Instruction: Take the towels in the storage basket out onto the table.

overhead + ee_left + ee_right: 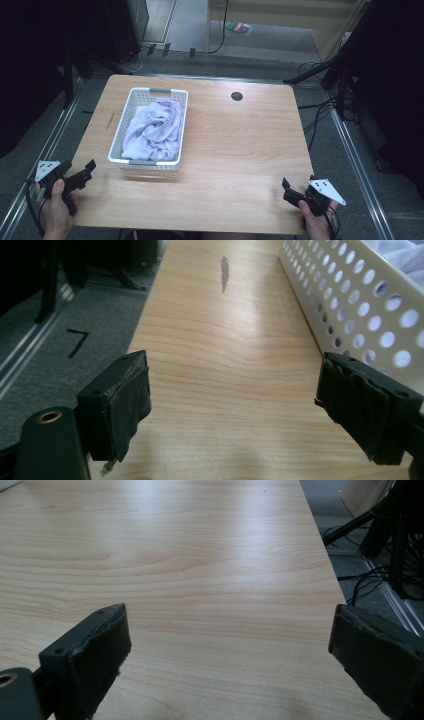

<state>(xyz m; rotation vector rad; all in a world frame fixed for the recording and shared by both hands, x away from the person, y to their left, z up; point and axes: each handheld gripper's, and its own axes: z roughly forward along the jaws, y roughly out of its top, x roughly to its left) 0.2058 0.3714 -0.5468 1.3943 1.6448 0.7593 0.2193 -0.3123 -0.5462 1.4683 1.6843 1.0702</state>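
The white perforated basket [131, 107] sits on the left half of the wooden table [235, 150], holding crumpled pale lilac cloth [155, 127]. The left gripper [89, 170] hovers just beside its near left corner, jaws wide apart and empty; the right gripper [286, 189] hangs well apart at the near right, jaws likewise spread on nothing. Grey carpet, cables and dark stands surround the table; the room's edges are too dark to read

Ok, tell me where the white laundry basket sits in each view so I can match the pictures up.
High view: the white perforated basket sits left of centre on the table, lavender cloth inside.
Left gripper view: its holed side wall runs along the upper right, just past the right jaw.
Right gripper view: a white sliver at the top left corner may be it; too little to tell.
Shared landmark: the wood-grain tabletop.
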